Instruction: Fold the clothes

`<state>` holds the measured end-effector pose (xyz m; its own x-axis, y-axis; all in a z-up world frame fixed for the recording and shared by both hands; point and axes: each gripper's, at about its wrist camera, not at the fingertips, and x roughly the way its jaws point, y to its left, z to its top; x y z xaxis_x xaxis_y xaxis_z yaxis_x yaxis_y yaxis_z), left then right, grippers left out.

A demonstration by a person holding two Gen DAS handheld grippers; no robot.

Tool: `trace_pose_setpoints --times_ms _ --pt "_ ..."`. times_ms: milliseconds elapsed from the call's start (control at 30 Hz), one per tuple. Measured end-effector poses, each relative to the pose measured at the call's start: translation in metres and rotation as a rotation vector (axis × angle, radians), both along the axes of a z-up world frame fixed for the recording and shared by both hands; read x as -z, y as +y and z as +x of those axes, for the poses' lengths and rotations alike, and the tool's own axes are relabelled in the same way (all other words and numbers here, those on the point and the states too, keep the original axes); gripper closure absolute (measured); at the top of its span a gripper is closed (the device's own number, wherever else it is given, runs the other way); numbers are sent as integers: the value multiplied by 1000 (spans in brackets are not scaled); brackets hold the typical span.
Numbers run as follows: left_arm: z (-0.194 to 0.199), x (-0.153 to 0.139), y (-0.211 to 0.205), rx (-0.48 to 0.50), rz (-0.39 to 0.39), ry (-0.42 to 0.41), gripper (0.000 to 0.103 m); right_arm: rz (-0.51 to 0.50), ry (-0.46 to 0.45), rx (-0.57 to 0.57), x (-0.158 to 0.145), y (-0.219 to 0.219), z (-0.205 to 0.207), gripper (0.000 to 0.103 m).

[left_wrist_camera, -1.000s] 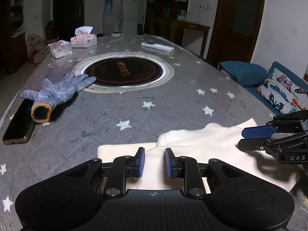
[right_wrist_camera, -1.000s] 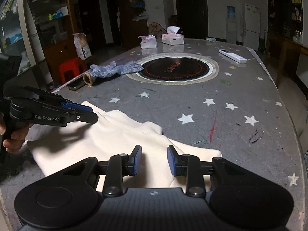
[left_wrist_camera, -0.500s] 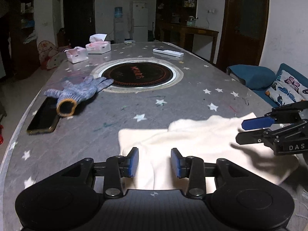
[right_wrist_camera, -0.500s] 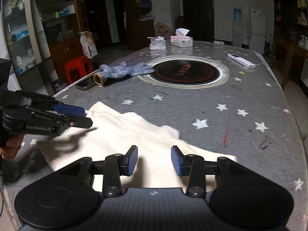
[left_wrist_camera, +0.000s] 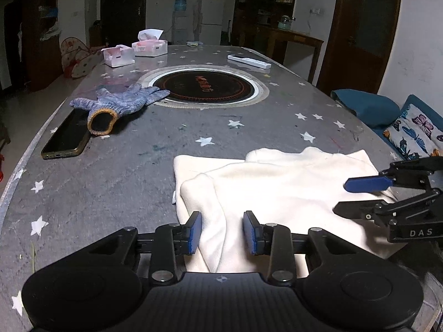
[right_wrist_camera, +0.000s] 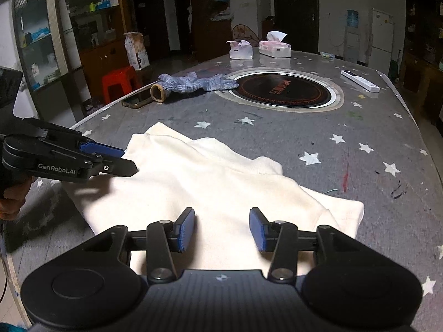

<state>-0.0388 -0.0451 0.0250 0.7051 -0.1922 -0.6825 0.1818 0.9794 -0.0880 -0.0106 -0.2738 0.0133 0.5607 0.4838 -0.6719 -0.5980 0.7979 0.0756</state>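
Observation:
A cream-white garment (left_wrist_camera: 277, 185) lies folded on the grey star-patterned table near its front edge; it also shows in the right wrist view (right_wrist_camera: 210, 182). My left gripper (left_wrist_camera: 222, 232) is open and empty, held just above the garment's left part. My right gripper (right_wrist_camera: 221, 229) is open and empty above the garment's right part. The right gripper also shows at the right of the left wrist view (left_wrist_camera: 357, 197), and the left gripper at the left of the right wrist view (right_wrist_camera: 121, 157). Neither gripper holds the cloth.
A blue knit glove (left_wrist_camera: 121, 102) and a dark phone (left_wrist_camera: 66, 135) lie at the left. A round black cooktop (left_wrist_camera: 205, 87) sits mid-table. Two tissue boxes (left_wrist_camera: 149, 47) and a white remote (left_wrist_camera: 249, 61) lie at the far end. A blue sofa (left_wrist_camera: 387, 116) stands right.
Both grippers have opened wider and pulled back and up from the garment. The garment now lies free on the table.

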Motion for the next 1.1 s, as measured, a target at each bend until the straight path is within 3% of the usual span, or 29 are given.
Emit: trace_pose_setpoints --times_ms 300,767,900,1100 --pt "-20 -3 -9 34 -8 20 67 -23 -11 -44 -1 -10 -9 58" --pt "-29 -10 -9 14 18 -9 65 67 -49 87 -12 -48 -31 58" --pt "-31 -6 -10 12 32 -5 62 71 -20 134 -3 -59 -35 58" --pt "-33 -7 -9 0 43 -11 61 86 -53 136 -11 -58 -38 58"
